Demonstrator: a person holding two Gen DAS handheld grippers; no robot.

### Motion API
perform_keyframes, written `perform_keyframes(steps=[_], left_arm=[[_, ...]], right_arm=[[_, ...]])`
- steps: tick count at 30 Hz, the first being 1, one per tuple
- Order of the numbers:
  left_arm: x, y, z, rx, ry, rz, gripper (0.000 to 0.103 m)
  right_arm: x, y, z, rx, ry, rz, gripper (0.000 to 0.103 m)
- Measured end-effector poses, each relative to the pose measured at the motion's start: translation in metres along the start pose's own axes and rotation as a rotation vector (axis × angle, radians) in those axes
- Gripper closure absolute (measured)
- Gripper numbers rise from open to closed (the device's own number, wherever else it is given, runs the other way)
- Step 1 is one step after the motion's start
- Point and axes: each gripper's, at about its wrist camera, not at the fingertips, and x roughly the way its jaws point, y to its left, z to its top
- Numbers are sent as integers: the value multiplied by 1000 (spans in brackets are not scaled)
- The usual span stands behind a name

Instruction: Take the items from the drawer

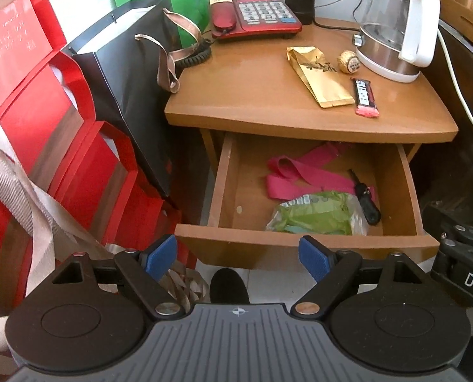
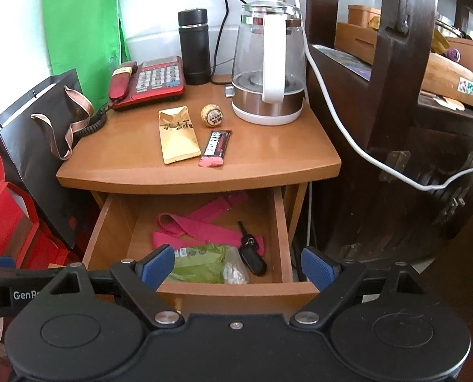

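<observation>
The wooden drawer (image 1: 227, 187) (image 2: 282, 222) of the nightstand stands pulled open. Inside lie a pink strap (image 1: 303, 175) (image 2: 198, 227), a green plastic packet (image 1: 316, 216) (image 2: 201, 262) and a black car key (image 1: 367, 200) (image 2: 252, 256). On the nightstand top lie a gold packet (image 1: 319, 76) (image 2: 177, 133), a foil-wrapped ball (image 1: 348, 61) (image 2: 211, 115) and a chocolate bar (image 1: 365, 97) (image 2: 215, 148). My left gripper (image 1: 238, 256) is open and empty, in front of the drawer front. My right gripper (image 2: 236, 265) is open and empty, above the drawer's front edge.
A red telephone (image 1: 255, 12) (image 2: 147, 79), a black flask (image 2: 193, 47) and a glass kettle (image 1: 395, 25) (image 2: 268, 67) stand at the back of the nightstand top (image 1: 252, 89). A black gift bag (image 1: 125, 89) and red bags (image 1: 29, 127) stand left. A dark wooden cabinet (image 2: 395, 127) stands right.
</observation>
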Motion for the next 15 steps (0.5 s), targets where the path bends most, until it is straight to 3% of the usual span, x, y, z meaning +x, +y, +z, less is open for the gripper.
perform_keyframes(steps=[15], left_arm=[[36,10,-1,-29,68,8,16]], right_arm=[[41,-1,11,-55,39,13,17]])
